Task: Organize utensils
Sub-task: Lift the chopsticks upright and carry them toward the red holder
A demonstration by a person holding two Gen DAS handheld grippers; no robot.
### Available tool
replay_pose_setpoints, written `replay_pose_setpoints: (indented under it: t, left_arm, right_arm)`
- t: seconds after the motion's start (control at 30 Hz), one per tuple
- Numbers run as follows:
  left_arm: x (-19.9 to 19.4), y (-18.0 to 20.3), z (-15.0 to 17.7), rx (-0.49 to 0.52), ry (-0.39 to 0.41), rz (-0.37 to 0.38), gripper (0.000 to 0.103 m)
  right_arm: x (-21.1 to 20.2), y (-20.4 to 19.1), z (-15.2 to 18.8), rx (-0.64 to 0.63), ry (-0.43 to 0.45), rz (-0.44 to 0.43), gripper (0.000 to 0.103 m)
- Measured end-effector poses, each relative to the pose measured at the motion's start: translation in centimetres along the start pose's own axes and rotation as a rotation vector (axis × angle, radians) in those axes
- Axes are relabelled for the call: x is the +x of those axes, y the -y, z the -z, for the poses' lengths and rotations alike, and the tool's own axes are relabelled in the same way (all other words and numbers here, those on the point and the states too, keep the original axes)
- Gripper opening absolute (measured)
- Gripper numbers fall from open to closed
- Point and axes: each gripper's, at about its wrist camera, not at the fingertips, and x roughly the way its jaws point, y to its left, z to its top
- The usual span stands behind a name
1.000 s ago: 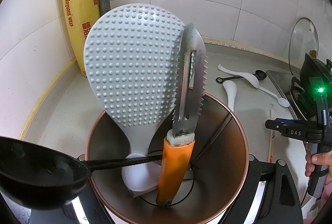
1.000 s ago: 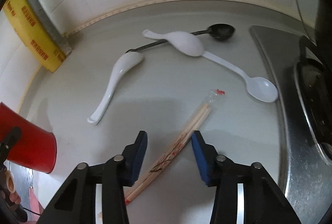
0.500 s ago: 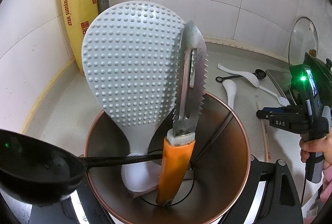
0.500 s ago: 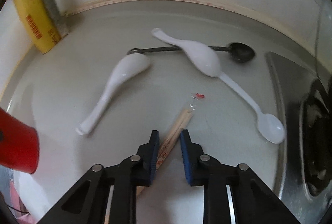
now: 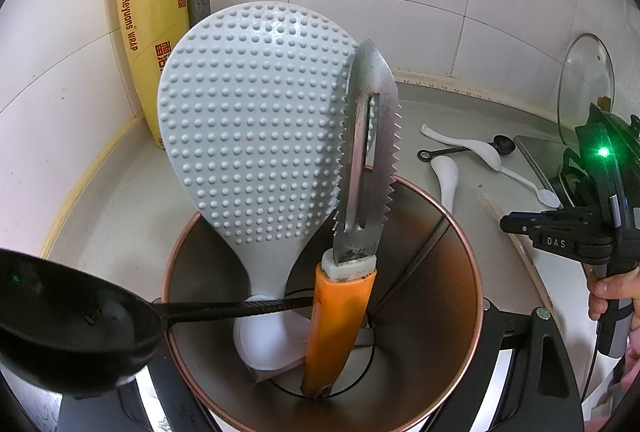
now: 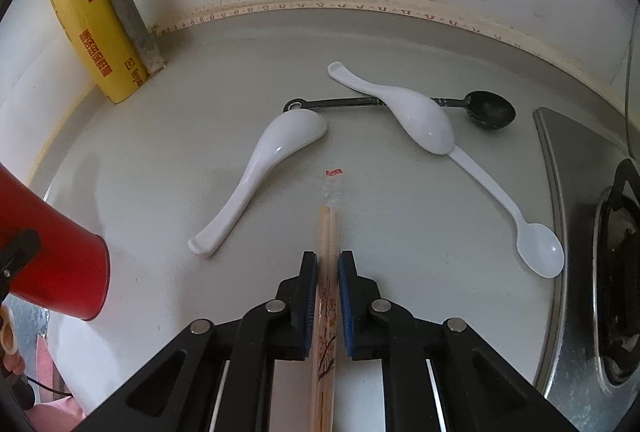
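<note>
Chopsticks (image 6: 329,232) clamped in right jaws, left jaws gripping red utensil holder (image 5: 440,312).

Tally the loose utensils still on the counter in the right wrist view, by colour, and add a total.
White: 3, namely the soup spoon, the second soup spoon and the thin plastic spoon.
Black: 1, the measuring spoon.
Wooden: 1, the chopsticks pair, clamped in the right gripper.
Total: 5

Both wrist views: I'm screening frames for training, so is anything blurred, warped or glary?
Left wrist view: sharp, fisheye bends the wall tiles, the black ladle looms dark in the corner. Right wrist view: sharp too, soft glare on the white spoon, counter edge curved.
</note>
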Motion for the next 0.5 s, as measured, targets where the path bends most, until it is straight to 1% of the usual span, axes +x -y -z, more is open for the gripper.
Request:
replay_pose_setpoints:
  t: [0.3,0.5]
  left_arm:
    - [0.3,0.0,0.1,0.002,-0.009,-0.005,0.090]
    - [0.4,0.0,0.0,0.001,-0.010,-0.006,0.090]
  right_arm:
    - [1.0,-0.1,-0.3,-0.005,-0.053,0.006,0.012]
    - [1.8,-0.9,-1.3,-0.038,-0.099,0.057,0.013]
